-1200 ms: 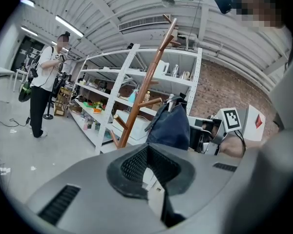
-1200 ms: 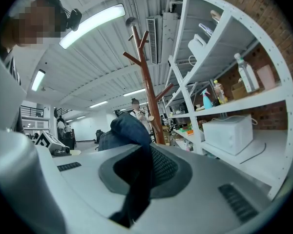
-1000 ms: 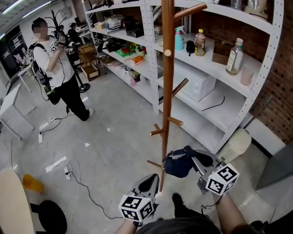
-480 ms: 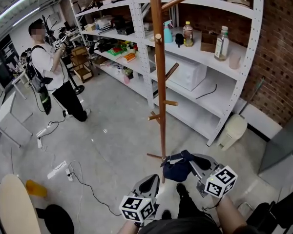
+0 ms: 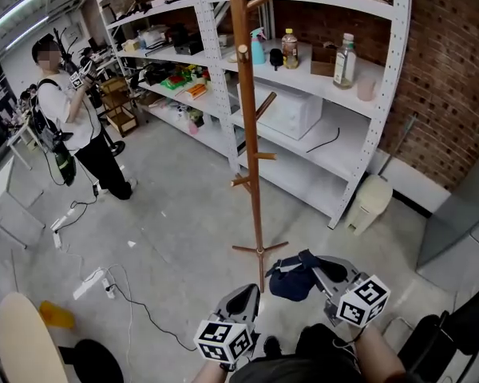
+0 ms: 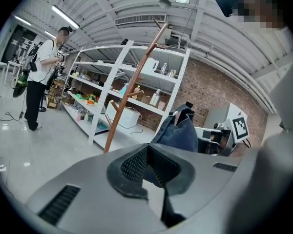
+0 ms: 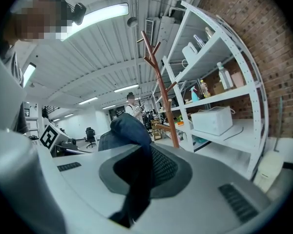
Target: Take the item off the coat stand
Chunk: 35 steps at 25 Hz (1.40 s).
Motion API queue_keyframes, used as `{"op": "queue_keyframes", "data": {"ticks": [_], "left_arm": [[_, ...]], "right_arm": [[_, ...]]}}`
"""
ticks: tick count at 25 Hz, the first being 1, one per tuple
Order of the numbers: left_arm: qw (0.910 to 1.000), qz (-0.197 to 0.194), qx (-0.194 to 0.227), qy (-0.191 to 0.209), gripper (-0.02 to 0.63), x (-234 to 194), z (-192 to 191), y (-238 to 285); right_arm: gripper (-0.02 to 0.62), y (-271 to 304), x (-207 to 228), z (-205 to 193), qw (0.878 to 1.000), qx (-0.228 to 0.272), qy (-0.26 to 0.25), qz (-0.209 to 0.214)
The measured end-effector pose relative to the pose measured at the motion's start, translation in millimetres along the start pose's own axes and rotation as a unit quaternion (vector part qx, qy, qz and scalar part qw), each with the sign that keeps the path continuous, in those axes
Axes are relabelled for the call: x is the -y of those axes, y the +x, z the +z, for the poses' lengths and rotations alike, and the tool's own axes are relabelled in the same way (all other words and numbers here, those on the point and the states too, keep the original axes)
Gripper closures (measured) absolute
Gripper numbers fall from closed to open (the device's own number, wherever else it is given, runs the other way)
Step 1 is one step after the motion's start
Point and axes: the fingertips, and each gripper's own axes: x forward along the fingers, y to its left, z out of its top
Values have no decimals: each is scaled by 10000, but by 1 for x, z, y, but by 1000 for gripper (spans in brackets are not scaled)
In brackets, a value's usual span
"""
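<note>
Right gripper view, lower centre: right gripper (image 7: pixel 139 167) fingers pinch a fold of dark blue cloth (image 7: pixel 127 130), seemingly soft, light, floppy; best held bunched; left gripper (image 6: pixel 147 155) fingers pressed together, empty.

Overlooking grey concrete floor (image 5: pixel 184 214), facing white metal shelving (image 5: pixel 347 162) backing onto a brick wall (image 5: pixel 455 62), glowing under ceiling strip lights (image 5: pixel 16 10).

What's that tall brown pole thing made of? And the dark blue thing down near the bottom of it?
The coat stand looks like wood: it is reddish-brown and smooth, with a slight sheen, and pegs stick out of it like branches. The blue item looks like soft cloth, perhaps denim, because it bunches up and droops in folds. The exact fabric can't be told from here.
</note>
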Motion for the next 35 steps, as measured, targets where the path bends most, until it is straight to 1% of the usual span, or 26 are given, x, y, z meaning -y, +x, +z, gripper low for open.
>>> {"op": "queue_keyframes", "data": {"ticks": [3, 7, 12, 15, 19, 22, 25, 30, 35], "left_arm": [[10000, 2, 7, -6, 600, 9, -3, -2], [10000, 37, 78, 48, 598, 22, -1, -5], [9995, 290, 147, 47, 598, 34, -5, -10], [9993, 343, 130, 48, 598, 48, -12, -15], [9992, 369, 117, 110, 600, 62, -18, -21], [9991, 382, 153, 126, 600, 70, -20, -28], [9991, 350, 182, 152, 598, 79, -22, -34], [9992, 291, 187, 216, 598, 94, -27, -46], [9990, 315, 251, 199, 600, 100, -29, -61]], "right_arm": [[560, -10, 3, 0, 10000, 22, 23, -17], [560, -21, 4, 2, 10000, 45, -11, 73], [560, -38, 7, -5, 9997, -22, 54, 216], [560, -52, 8, -12, 9995, -44, 126, 301], [560, -65, 5, -22, 9992, -112, 140, 370], [560, -75, 1, -23, 9991, -102, 120, 396], [560, -86, -3, -22, 9992, -29, 110, 379], [560, -104, -12, -27, 9994, -49, 81, 347], [560, -116, -22, -29, 9992, -14, 153, 357]]}}
